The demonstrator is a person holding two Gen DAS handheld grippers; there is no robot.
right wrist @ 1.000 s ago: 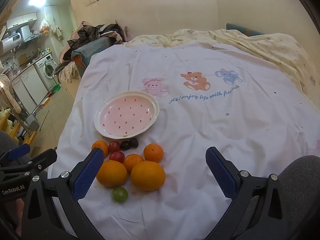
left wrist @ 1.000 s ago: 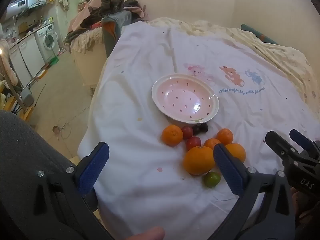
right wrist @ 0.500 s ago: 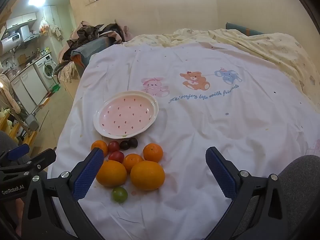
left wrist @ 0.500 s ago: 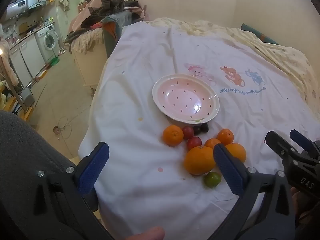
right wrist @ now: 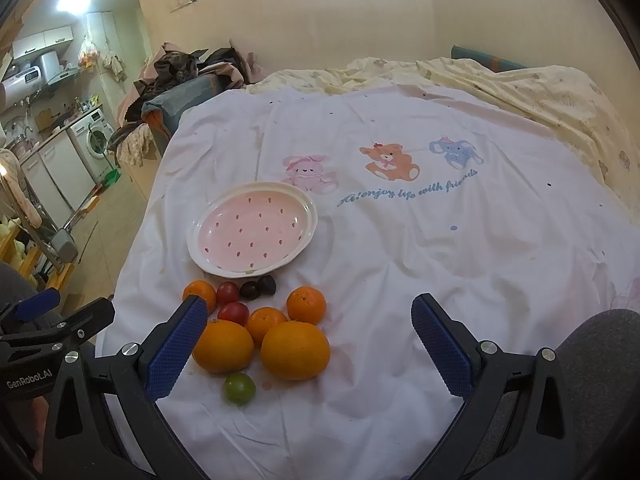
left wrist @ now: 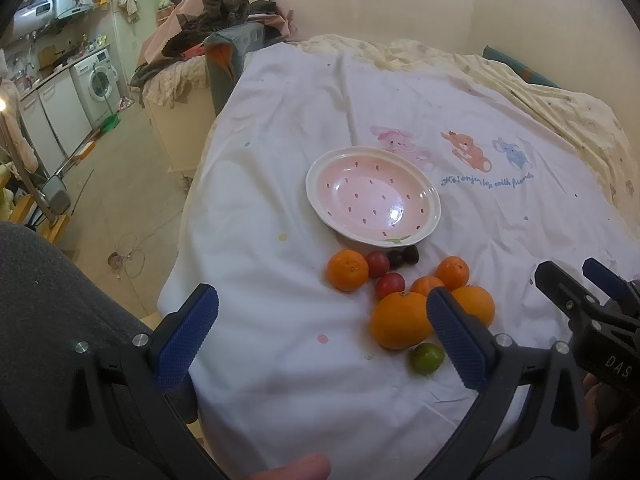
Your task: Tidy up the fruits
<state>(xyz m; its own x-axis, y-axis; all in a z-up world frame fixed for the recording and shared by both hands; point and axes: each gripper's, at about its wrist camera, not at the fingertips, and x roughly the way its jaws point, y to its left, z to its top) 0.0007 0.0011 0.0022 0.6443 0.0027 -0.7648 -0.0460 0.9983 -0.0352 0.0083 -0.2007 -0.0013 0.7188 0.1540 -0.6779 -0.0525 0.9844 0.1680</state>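
Observation:
A pink plate (left wrist: 372, 197) with a white rim and strawberry dots lies empty on the white sheet; it also shows in the right wrist view (right wrist: 252, 230). Just in front of it sits a cluster of fruit: two large oranges (right wrist: 295, 349) (right wrist: 223, 345), three small mandarins (right wrist: 306, 305), two red tomatoes (right wrist: 233, 312), two dark plums (right wrist: 258, 287) and a green lime (right wrist: 239, 388). My left gripper (left wrist: 320, 338) is open and empty, near the cluster's left. My right gripper (right wrist: 304, 346) is open and empty, above the near edge; the large oranges lie between its fingers.
The white sheet (right wrist: 420, 248) with cartoon animals covers the surface; a yellow blanket (right wrist: 520, 84) lies at the back right. A pile of clothes (left wrist: 224, 16) and a kitchen with a washing machine (left wrist: 102, 78) are to the left, past the sheet's edge.
Both grippers have drifted very slightly; the fruit and the plate have not moved.

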